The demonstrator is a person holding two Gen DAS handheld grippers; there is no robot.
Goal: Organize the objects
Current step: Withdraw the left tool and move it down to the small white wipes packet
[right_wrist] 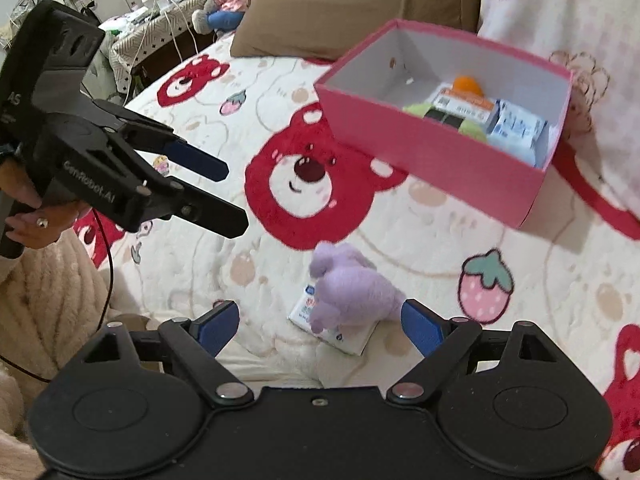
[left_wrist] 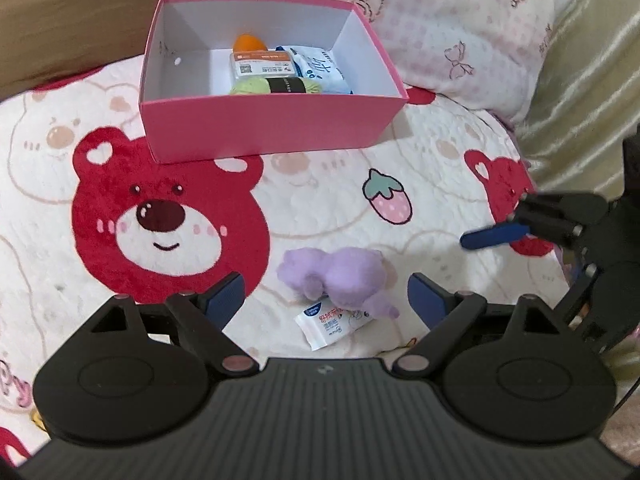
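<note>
Nearest the left gripper (left_wrist: 326, 300), its two blue-padded fingers stand wide apart with nothing pressed between them. Just ahead of the gap lies a small purple plush toy (left_wrist: 340, 276) on the white fleece blanket printed with red bear faces and strawberries (left_wrist: 168, 220). The toy rests partly on top of a small white wipes packet with red and blue print (left_wrist: 328, 326), which protrudes from beneath its near edge.

The right gripper (right_wrist: 320, 322) is likewise spread wide and holds nothing; the same plush toy (right_wrist: 352, 290) and the packet (right_wrist: 340, 334) sit in front of its opening, neither pad touching them. In the left wrist view the right gripper enters from the right edge, one blue pad (left_wrist: 494, 236) visible above the blanket. In the right wrist view the left gripper (right_wrist: 226, 192) appears at left, gripped by a person's hand (right_wrist: 30, 216) above a cream knitted sleeve (right_wrist: 52, 292).

Farther off, well apart from the toy, stands an open pink cardboard box with a white interior (left_wrist: 264, 128). Inside it lie a green yarn ball with a black band (left_wrist: 276, 86), a white card-like pack with an orange strip (left_wrist: 260, 66), an orange rounded object (left_wrist: 250, 44) and a pale blue tissue packet (left_wrist: 320, 70).

Behind the box are a brown cushion (left_wrist: 80, 12) and a pink-and-white printed pillow (left_wrist: 460, 20).
</note>
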